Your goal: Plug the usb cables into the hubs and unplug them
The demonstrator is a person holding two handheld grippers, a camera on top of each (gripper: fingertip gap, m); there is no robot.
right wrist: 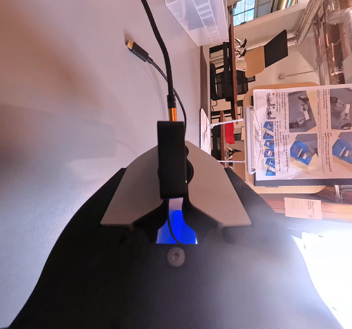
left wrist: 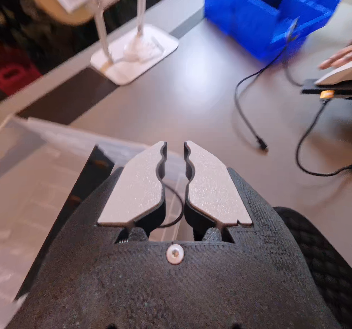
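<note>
Lengthwise, right tool [right wrist: 172, 169] clamps hub [right wrist: 171, 159], plug end forward; left tool [left wrist: 175, 148] seemingly ajar, empty.

Black hub [right wrist: 171, 159] w/ gold-collared cable [right wrist: 172, 113] plugged in; USB-C plug [right wrist: 137, 50] loose on table.

Grey table top [left wrist: 190, 110], glare patch near its middle. Blue plastic crate [left wrist: 266, 20] at the far right of the table, blurred, open at the top. White stand base [left wrist: 133, 59] at the table's far edge, two thin uprights rising from it — they carry a tilted board. Clear plastic bin [right wrist: 200, 13] on the table, translucent, contents not resolvable. Printed instruction sheet [right wrist: 304, 133] clipped to a pale wooden board [right wrist: 249, 184], photos and blue diagrams on it. Behind — office chair [right wrist: 215, 83], windows [right wrist: 264, 0], silver ducting [right wrist: 341, 17]
</note>
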